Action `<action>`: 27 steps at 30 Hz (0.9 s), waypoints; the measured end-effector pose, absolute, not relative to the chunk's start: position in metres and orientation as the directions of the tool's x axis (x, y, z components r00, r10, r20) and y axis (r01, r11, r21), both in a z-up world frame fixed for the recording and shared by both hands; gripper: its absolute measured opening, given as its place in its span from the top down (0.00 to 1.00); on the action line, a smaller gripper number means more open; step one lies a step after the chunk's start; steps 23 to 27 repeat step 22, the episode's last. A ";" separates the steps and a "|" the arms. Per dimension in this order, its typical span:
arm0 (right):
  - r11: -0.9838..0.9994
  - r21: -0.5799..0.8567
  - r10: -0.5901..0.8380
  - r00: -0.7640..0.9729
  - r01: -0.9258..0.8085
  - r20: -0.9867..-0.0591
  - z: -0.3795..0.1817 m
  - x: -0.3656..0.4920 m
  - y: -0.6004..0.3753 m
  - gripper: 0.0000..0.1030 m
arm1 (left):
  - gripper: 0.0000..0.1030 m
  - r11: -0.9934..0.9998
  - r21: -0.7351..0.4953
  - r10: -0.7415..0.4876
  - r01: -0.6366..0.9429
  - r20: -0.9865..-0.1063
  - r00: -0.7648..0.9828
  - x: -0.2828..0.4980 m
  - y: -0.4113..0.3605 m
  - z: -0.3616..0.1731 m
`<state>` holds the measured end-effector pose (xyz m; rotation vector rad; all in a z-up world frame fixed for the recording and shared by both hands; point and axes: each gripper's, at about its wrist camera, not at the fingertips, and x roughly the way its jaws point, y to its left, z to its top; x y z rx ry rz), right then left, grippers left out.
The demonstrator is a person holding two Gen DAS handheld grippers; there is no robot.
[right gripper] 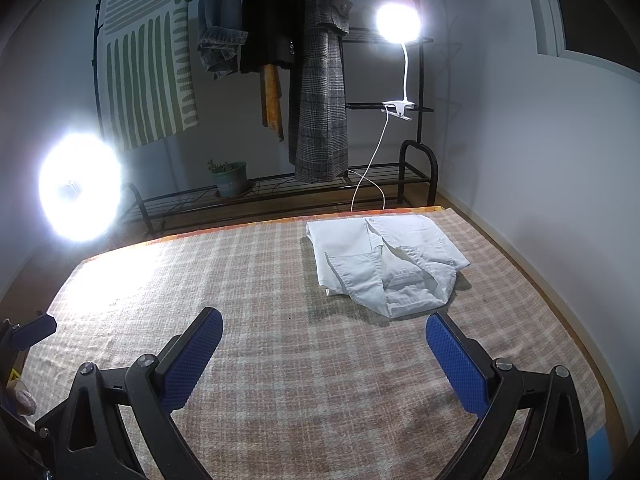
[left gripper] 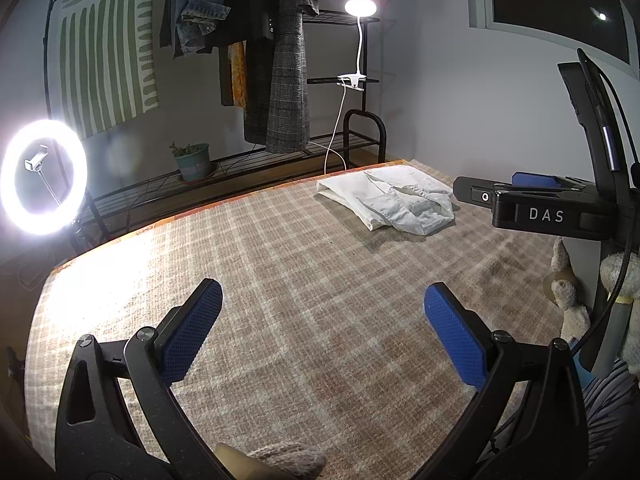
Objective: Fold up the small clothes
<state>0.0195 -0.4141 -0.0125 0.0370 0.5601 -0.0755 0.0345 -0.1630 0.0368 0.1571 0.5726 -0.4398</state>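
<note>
In the left wrist view, the left gripper [left gripper: 322, 312] hangs over the checked blanket [left gripper: 280, 280] with its jaws wide apart and nothing between them, while the white shirt [left gripper: 388, 200] lies folded on the blanket's far side, well beyond the gripper and just beside the right gripper [left gripper: 532, 200], whose jaws I cannot tell the state of here. In the right wrist view, the right gripper [right gripper: 324, 340] has its jaws apart and empty, with the shirt [right gripper: 384, 264] near them, just beyond the right pad, below the clip lamp [right gripper: 398, 24].
</note>
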 end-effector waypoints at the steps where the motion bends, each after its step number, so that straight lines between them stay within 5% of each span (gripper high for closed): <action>1: 0.997 0.014 -0.062 0.844 0.082 -0.532 -0.012 0.019 -0.414 0.00 | 0.00 0.896 0.022 -0.358 0.444 -0.555 0.751 0.034 -0.163 0.037; 27: 0.997 0.013 -0.059 0.842 0.078 -0.536 -0.016 0.021 -0.412 0.00 | 0.00 0.900 0.029 -0.349 0.436 -0.551 0.758 0.035 -0.152 0.034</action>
